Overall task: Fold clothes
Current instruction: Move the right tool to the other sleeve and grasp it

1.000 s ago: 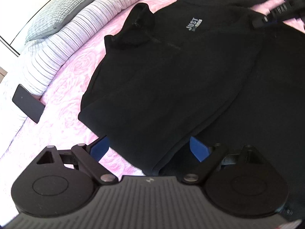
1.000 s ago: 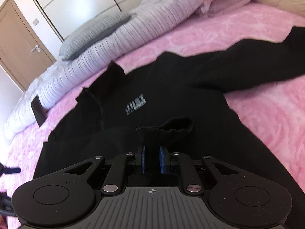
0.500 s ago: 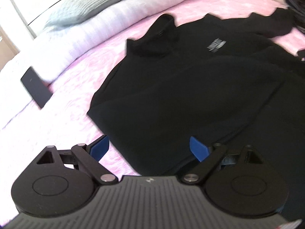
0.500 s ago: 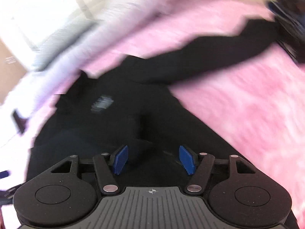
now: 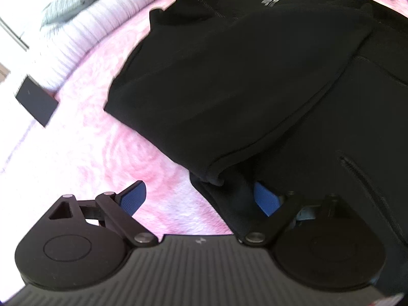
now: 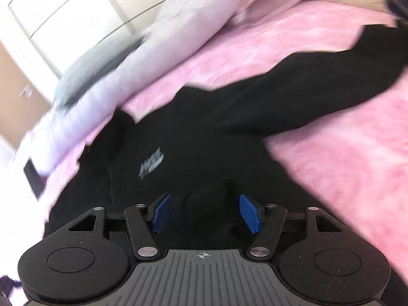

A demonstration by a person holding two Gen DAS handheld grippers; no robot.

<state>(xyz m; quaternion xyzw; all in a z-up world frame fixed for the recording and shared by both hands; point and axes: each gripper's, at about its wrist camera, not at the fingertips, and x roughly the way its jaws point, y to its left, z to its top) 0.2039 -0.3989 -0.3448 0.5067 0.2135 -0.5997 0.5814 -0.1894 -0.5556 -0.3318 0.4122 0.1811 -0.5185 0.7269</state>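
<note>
- My left gripper (image 5: 196, 199) stands wide, nothing between its pads; its right pad sits over the near hem corner of the black sweater (image 5: 242, 81), its left pad over bare pink bedspread (image 5: 102, 158).
- My right gripper (image 6: 204, 211) is also spread wide and empty, hovering above the sweater's body just short of the chest logo (image 6: 151, 164).
- Sweater lies chest-up on the bed, collar away from me, long axis running from my tongs toward the pillows (image 6: 132, 68).
- Its left side is already doubled over onto the body; that folded edge ends right ahead of the left gripper.
- The other sleeve (image 6: 318, 97) stretches out flat to the right, well apart from the body. My right hand is the nearer one to it, so I judge that sleeve is what remains.
- A dark phone (image 5: 37, 103) rests by the pillows, clear of the cloth. Nothing blocks the sleeve.
</note>
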